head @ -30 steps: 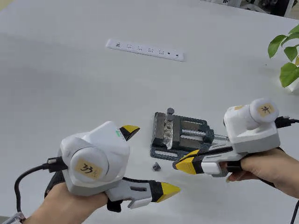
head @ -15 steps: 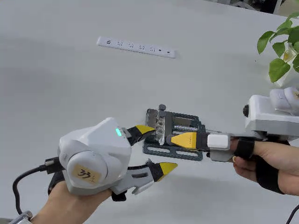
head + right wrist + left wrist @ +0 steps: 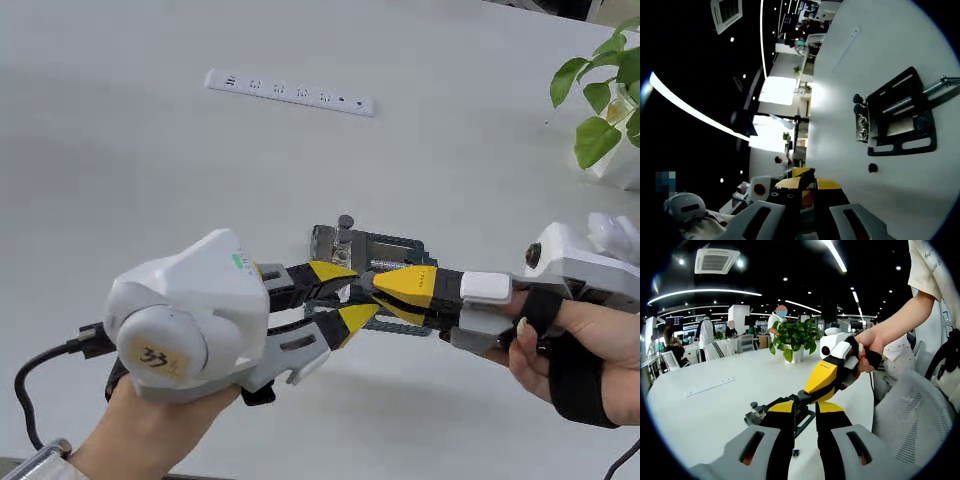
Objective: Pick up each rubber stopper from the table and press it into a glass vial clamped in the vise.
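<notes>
A dark vise [image 3: 388,244] sits mid-table and clamps clear glass vials [image 3: 863,126]. Two dark stoppers [image 3: 858,103] sit at the vials' end, and one [image 3: 345,222] pokes up in the head view. A loose stopper [image 3: 872,167] lies on the table beside the vise, also seen low between my left jaws [image 3: 796,453]. My left gripper [image 3: 348,292] is open and empty, raised in front of the vise. My right gripper [image 3: 378,290] comes in from the right with its jaws together and nothing in them. Its yellow tip [image 3: 822,380] almost meets the left one's tips.
A white power strip [image 3: 290,92] lies at the far side of the table. A potted plant [image 3: 600,100] stands at the right edge. A black cable [image 3: 40,365] trails from the left gripper. People and chairs are in the room beyond the table.
Both grippers have come together in front of the vise, the left up and forward, the right leftward. They now hide most of the vise. The left jaws are closer together.
</notes>
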`<state>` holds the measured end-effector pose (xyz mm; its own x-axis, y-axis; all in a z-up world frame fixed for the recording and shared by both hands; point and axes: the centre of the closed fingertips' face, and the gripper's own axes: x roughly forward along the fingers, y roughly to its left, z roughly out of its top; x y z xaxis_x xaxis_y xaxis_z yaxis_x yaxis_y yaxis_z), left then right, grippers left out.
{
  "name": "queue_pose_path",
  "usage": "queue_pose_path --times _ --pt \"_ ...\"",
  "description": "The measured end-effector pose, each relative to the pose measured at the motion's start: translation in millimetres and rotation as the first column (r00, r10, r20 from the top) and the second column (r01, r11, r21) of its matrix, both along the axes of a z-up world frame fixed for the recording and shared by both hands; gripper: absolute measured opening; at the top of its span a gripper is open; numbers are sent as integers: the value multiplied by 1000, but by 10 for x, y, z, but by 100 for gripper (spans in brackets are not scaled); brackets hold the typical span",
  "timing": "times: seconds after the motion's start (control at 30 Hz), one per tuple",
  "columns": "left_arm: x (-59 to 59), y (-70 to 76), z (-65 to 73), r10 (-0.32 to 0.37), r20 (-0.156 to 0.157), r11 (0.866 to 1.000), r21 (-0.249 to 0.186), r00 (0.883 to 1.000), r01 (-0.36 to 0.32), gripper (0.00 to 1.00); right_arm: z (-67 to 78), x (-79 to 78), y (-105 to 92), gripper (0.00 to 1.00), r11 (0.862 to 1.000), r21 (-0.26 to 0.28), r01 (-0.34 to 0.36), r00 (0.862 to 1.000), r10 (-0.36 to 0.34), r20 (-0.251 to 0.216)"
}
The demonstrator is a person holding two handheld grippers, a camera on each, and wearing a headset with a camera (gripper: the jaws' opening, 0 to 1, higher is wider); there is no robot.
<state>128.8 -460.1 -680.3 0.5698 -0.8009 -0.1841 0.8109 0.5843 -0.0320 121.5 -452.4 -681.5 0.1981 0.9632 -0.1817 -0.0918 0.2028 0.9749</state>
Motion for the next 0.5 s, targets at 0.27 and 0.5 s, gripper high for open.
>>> queue_pose_path --times 0.27,0.5 --pt "-19 -25 63 -9 -10 1000 -29 1000 9 6 55 -42 -4 4 999 27 -22 1000 23 -13" --pt "-39 -45 131 -26 6 999 -43 1000 26 5 97 -43 -30 4 997 76 -19 997 25 -73"
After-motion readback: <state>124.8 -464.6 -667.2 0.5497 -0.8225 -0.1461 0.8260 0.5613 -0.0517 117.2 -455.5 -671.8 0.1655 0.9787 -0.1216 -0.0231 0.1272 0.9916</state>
